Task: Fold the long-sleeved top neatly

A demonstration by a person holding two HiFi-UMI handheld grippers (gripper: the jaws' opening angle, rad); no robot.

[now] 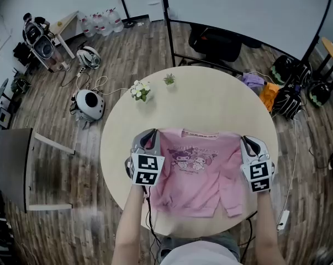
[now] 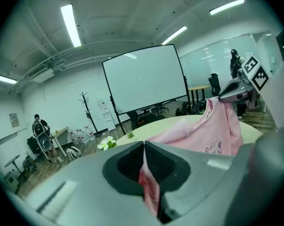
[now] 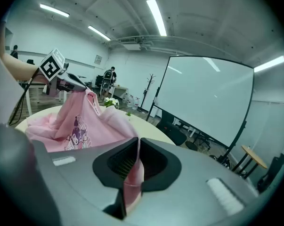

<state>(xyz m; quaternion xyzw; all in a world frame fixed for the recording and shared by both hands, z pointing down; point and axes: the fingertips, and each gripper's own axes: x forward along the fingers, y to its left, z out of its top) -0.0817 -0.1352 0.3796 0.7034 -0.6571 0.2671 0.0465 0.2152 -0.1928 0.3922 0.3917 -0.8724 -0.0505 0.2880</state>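
The head camera looked steeply down from high above a round table (image 1: 210,101). The cameras on the left gripper (image 1: 151,133) and right gripper (image 1: 245,141) sat close behind their jaws, facing across toward each other. All three views shared the pink top (image 1: 195,170).

No text can be read; the print on the pink top (image 1: 196,173) is too small.

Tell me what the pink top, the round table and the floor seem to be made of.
The pink top: soft knit fabric, probably cotton jersey or fleece; matte, it drapes and creases.
The round table: smooth cream top, likely laminate or painted board; even colour, no grain.
The floor: wood-look planks, real wood or vinyl, can't tell; grain streaks and plank seams.
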